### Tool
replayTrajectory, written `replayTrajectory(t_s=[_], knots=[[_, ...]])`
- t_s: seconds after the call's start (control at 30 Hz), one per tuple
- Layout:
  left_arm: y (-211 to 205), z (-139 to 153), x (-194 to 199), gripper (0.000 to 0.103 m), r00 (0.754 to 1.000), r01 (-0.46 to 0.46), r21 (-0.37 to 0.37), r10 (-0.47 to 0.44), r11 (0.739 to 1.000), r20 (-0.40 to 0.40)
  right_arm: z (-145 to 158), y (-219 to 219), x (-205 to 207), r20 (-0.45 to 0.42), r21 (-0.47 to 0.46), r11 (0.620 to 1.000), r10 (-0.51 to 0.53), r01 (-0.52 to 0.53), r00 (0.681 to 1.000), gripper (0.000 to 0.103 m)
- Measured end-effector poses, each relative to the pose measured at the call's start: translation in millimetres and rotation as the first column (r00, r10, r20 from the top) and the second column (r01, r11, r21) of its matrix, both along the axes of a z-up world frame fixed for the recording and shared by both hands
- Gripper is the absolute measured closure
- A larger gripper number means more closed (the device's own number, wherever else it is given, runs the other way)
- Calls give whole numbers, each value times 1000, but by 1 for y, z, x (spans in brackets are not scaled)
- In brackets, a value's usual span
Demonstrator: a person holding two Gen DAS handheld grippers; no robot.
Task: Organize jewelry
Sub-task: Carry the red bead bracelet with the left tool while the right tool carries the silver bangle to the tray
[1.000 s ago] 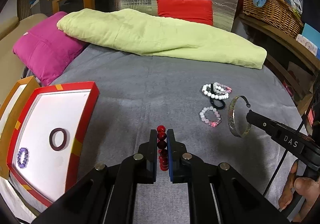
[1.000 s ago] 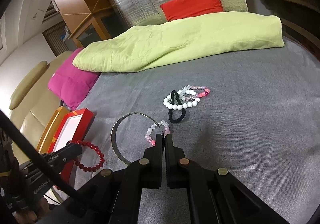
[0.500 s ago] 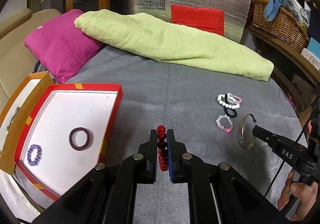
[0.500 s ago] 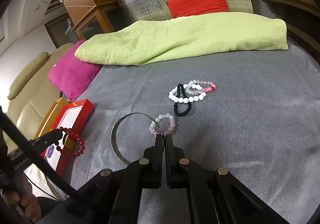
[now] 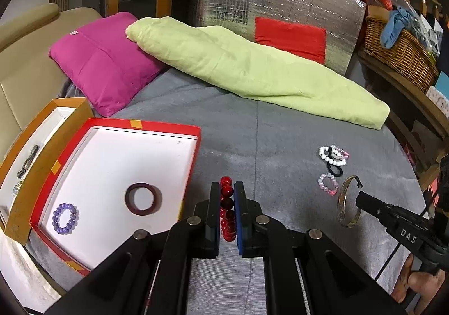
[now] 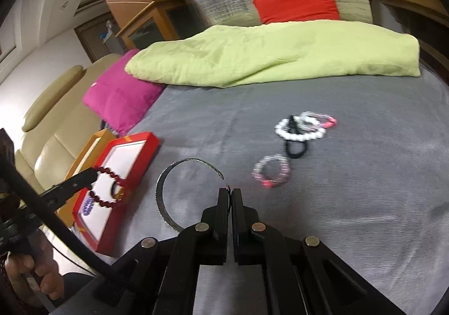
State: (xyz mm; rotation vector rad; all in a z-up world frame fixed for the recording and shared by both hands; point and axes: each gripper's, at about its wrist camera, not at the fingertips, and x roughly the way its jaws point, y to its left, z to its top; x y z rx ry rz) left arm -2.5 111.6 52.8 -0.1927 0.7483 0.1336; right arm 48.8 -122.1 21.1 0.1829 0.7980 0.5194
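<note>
My left gripper [image 5: 226,191] is shut on a red bead bracelet [image 5: 226,204], held just right of the red-rimmed white tray [image 5: 193,157]. In that tray lie a dark maroon bangle [image 5: 143,198] and a purple bead bracelet [image 5: 65,218]. My right gripper [image 6: 230,192] is shut on the end of a silver open bangle [image 6: 161,197], lifted above the grey bedspread. From the right wrist view the red bead bracelet [image 6: 108,188] hangs from the left gripper [image 6: 91,176] over the tray [image 6: 151,146]. A pink bead bracelet [image 6: 270,171], a white bead bracelet [image 6: 300,132] and a black hair tie [image 6: 296,148] lie on the spread.
An orange box [image 5: 53,132] with small items stands left of the tray. A magenta cushion [image 5: 106,68], a lime-green folded quilt [image 5: 252,70] and a silver padded board [image 5: 275,6] line the back. A wicker basket [image 5: 398,45] sits on a shelf at right.
Both grippers have travelled left toward the tray, each carrying its piece. The tray now looms larger in the left wrist view, and the loose bracelets have slid off to the right.
</note>
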Motion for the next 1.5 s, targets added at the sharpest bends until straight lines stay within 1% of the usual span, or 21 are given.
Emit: replayTrajectory(t_s=[0.27,0.57,0.77,0.93,1.07,1.3,1.5], knots=[[32,2,-8,94,999,-43,-9,43,999,9,18,51,-6,27,-22,997,78,-78,997,101],[91,9,-15,94,994,-106,-24,107,994,29,32,104,-6,48,-69,986,155,-152,987,101],[123,11,-15,94,994,-96,-60,99,994,44,36,148,0,50,-101,973,212,-206,976,101],[143,4,-8,94,996,-76,-83,79,994,34,28,192,7,34,-148,957,258,-250,965,101],[159,-6,3,94,997,-80,-71,81,994,12,17,221,17,10,-175,948,273,-267,962,101],[183,-22,11,94,994,-107,-42,107,993,-19,8,253,36,-9,-215,933,294,-289,956,101],[200,-40,15,94,992,-120,-58,117,991,-43,-9,279,44,-38,-290,904,318,-315,947,101]])
